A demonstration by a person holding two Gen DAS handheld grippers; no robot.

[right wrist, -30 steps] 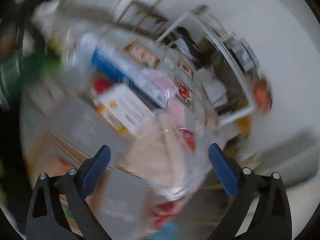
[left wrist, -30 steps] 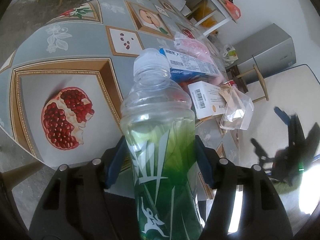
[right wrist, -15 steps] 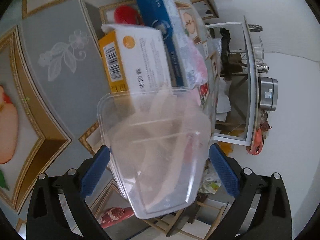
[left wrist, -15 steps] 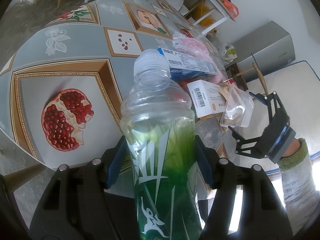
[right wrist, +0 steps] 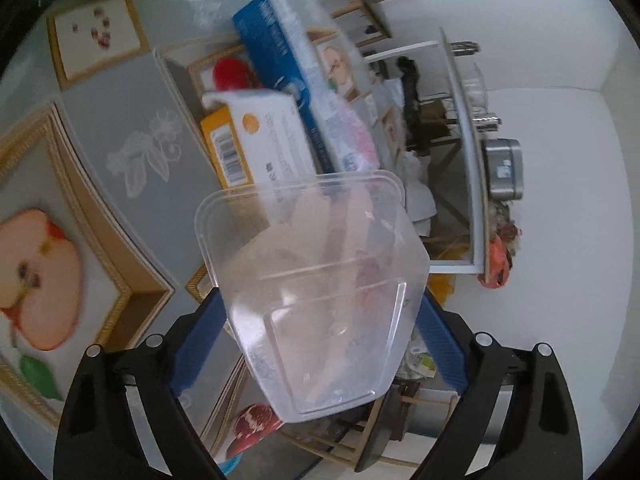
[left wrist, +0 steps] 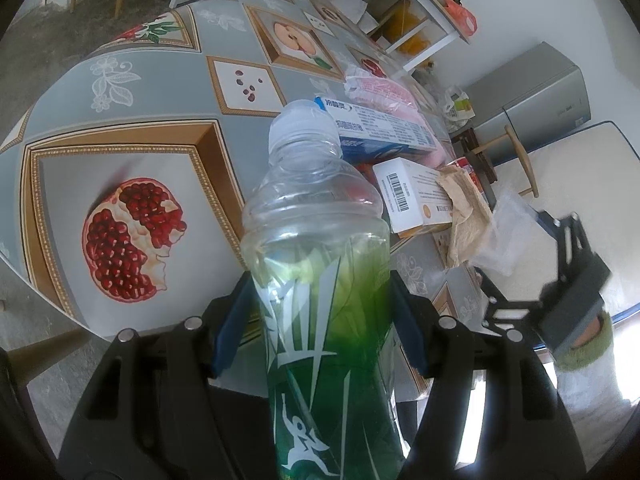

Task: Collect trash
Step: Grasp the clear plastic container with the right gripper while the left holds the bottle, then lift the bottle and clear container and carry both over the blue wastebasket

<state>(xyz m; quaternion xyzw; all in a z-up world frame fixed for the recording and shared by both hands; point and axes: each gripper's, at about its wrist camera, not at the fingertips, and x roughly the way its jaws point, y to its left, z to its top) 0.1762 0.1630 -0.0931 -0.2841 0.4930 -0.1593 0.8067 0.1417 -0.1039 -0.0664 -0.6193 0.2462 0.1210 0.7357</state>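
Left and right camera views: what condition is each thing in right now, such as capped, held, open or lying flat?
Clear plastic bottle with green label: capped, upright, clamped in the left gripper.
Clear plastic food container: open, no lid, tilted, between the right gripper pads, whose jaws have just been closing.
White and orange cardboard box: closed, lying flat on the table.
Long blue and white carton: lying flat.
Crumpled brown paper: creased, draped over the box.
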